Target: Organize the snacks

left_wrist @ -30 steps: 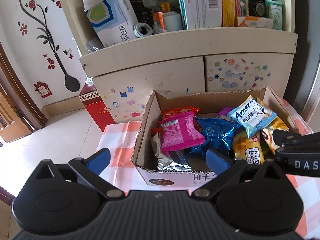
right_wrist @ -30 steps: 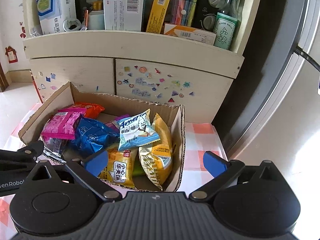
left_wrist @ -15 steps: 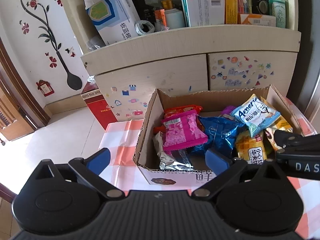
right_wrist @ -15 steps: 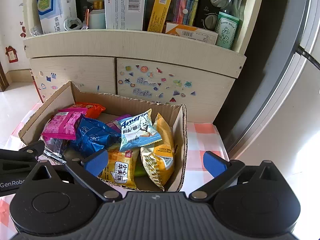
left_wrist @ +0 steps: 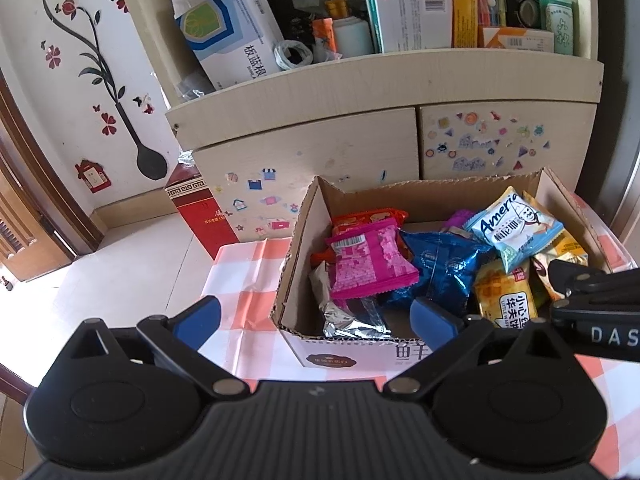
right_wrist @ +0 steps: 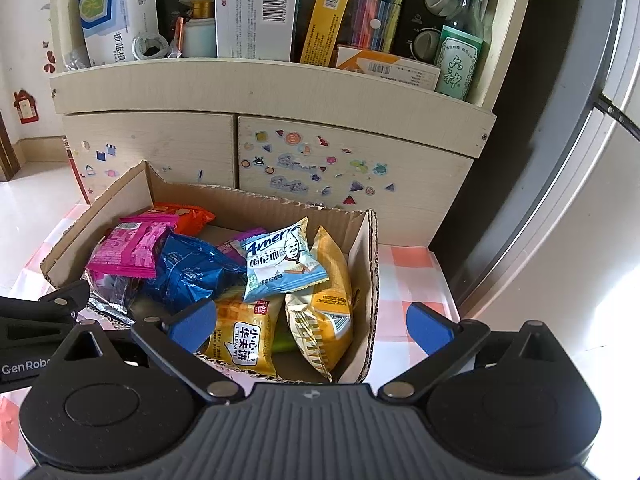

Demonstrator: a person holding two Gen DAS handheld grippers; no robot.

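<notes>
An open cardboard box (left_wrist: 294,264) (right_wrist: 362,280) holds several snack packets: a pink one (left_wrist: 366,264) (right_wrist: 128,250), a blue one (left_wrist: 440,264) (right_wrist: 188,272), a light blue "Ameria" one (left_wrist: 514,228) (right_wrist: 280,264), yellow ones (left_wrist: 506,298) (right_wrist: 320,300), an orange one (left_wrist: 368,216) (right_wrist: 186,216) and a silver one (left_wrist: 352,316). My left gripper (left_wrist: 316,316) is open and empty, above the box's front left corner. My right gripper (right_wrist: 310,324) is open and empty, above the box's front right corner.
The box sits on a pink-checked cloth (left_wrist: 244,276) (right_wrist: 408,280) in front of a stickered cabinet (left_wrist: 360,160) (right_wrist: 320,160). Its shelf carries boxes and a green bottle (right_wrist: 458,40). A red carton (left_wrist: 200,208) stands at the left. A fridge (right_wrist: 560,200) is to the right.
Both views have shifted slightly, so the box sits a little further away and more centred. Both grippers stay open and empty. The snacks have not moved.
</notes>
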